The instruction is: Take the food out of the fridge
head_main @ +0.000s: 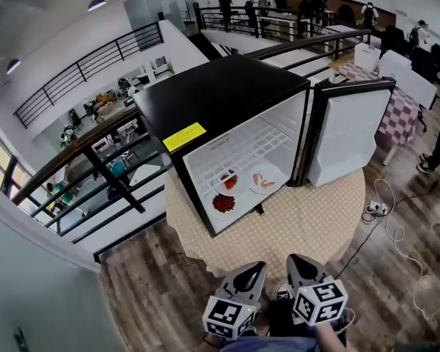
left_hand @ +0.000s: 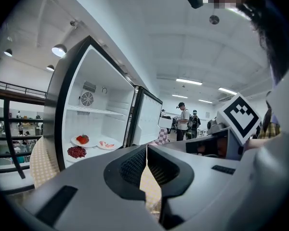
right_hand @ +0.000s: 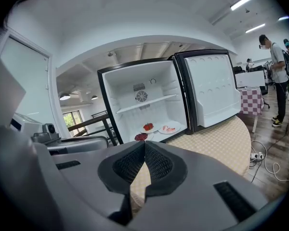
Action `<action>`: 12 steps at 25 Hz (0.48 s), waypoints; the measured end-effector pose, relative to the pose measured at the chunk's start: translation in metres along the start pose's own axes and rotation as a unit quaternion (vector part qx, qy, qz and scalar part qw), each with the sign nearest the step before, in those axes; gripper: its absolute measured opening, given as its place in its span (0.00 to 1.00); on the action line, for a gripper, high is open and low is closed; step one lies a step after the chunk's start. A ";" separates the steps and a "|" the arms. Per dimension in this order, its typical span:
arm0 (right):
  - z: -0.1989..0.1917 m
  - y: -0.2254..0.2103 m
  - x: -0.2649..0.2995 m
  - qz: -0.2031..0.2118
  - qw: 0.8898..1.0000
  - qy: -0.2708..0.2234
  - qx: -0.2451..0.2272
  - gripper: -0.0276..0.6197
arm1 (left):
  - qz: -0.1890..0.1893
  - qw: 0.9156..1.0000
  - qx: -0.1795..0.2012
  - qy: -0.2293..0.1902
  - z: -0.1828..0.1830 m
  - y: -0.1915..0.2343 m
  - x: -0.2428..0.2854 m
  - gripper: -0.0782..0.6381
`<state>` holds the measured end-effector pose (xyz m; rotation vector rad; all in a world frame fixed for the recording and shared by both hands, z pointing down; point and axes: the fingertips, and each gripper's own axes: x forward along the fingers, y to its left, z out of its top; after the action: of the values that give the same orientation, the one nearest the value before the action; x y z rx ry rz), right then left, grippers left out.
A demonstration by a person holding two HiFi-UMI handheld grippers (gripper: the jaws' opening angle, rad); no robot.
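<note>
We held the left gripper [head_main: 257, 267] and the right gripper [head_main: 294, 259] clenched on nothing, side by side at the bottom centre of the head view. Above them, mid-frame, the fridge [head_main: 220, 94] stood open on the round table [head_main: 315, 218], with three plates of food [head_main: 224, 203] on its floor.

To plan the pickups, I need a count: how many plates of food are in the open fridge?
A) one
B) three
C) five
B: the fridge holds three plates, one with dark red food, one with red food and one with pink food.
</note>
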<state>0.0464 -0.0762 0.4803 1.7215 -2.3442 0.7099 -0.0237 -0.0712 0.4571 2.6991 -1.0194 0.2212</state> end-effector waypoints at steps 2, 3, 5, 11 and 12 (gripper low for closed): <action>0.010 -0.016 0.009 0.004 1.000 0.001 0.003 0.07 | 0.009 1.000 -0.001 0.003 0.004 0.004 0.018 0.13; 0.017 -0.023 0.014 0.007 1.000 0.000 0.005 0.07 | 0.015 1.000 0.000 0.004 0.007 0.006 0.027 0.13; 0.028 -0.037 0.024 0.019 1.000 0.001 0.004 0.07 | 0.029 1.000 0.001 0.004 0.014 0.010 0.043 0.13; 0.053 -0.066 0.050 0.062 0.998 0.006 0.000 0.07 | 0.065 0.998 -0.001 0.006 0.027 0.021 0.085 0.13; 0.056 -0.070 0.053 0.069 0.998 0.007 0.000 0.07 | 0.071 0.997 0.000 0.007 0.029 0.022 0.090 0.13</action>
<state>0.1022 -0.1633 0.4719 1.5602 -2.4725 0.7392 0.0298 -0.1521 0.4541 2.6239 -1.2075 0.2647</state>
